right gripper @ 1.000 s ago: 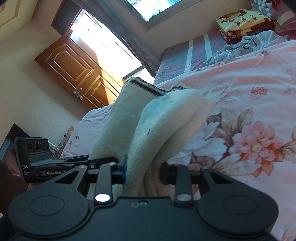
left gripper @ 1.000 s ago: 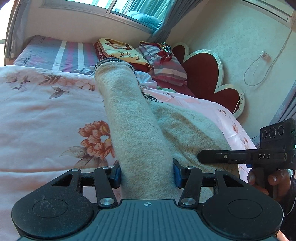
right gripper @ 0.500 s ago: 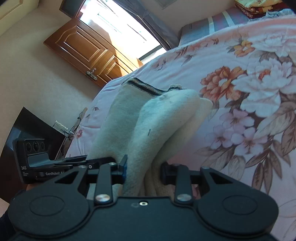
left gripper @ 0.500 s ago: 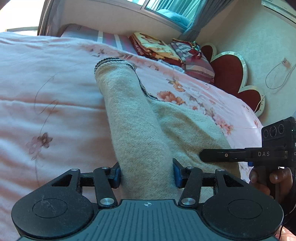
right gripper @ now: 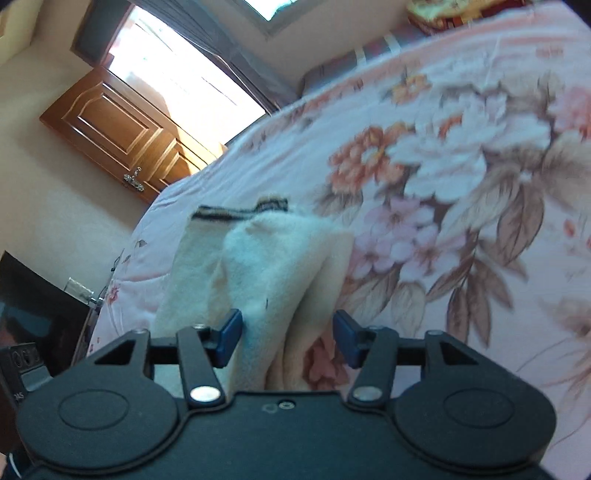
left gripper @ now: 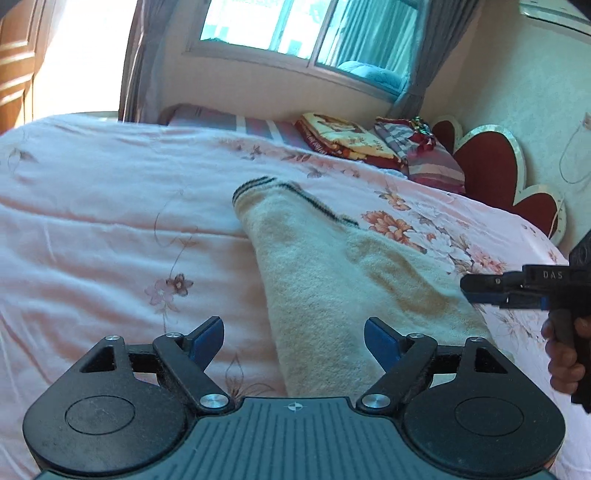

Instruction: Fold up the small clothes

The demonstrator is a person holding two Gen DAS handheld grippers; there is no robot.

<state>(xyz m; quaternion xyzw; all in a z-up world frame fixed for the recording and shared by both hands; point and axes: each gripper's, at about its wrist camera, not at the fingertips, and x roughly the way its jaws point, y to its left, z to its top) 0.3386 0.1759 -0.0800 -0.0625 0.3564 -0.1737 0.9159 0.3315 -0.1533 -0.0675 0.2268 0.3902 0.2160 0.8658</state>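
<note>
- The bed's pink floral quilt (left gripper: 92, 206) fills most of what I see, and I place everything else against it.
- A window (left gripper: 295, 22) with grey curtains sits above the far edge of the quilt; a wooden door (right gripper: 110, 122) stands off the quilt's left side in my right wrist view.
- A red heart-shaped headboard (left gripper: 491, 162) rises at the quilt's far right corner.
- Folded bedding (left gripper: 347, 138) and a striped bundle (left gripper: 424, 158) lie at the quilt's far end, just beside the headboard.
- The cream sweater (left gripper: 325, 280), edged with a dark stripe, lies folded on the middle of the quilt, its striped edge pointing toward the far end.
- My left gripper (left gripper: 294, 341) hangs low over the quilt's near edge; its jaws have just been opening and stand wide. The sweater's near end runs between them, and the left blue pad is clear of the cloth.
- My right gripper (right gripper: 288, 338) is near the sweater's other side; its jaws have just been opening too, partly apart, with the sweater's folds between them and a visible gap at the right pad.
- My right hand (left gripper: 565, 354) shows off the quilt's right edge.
</note>
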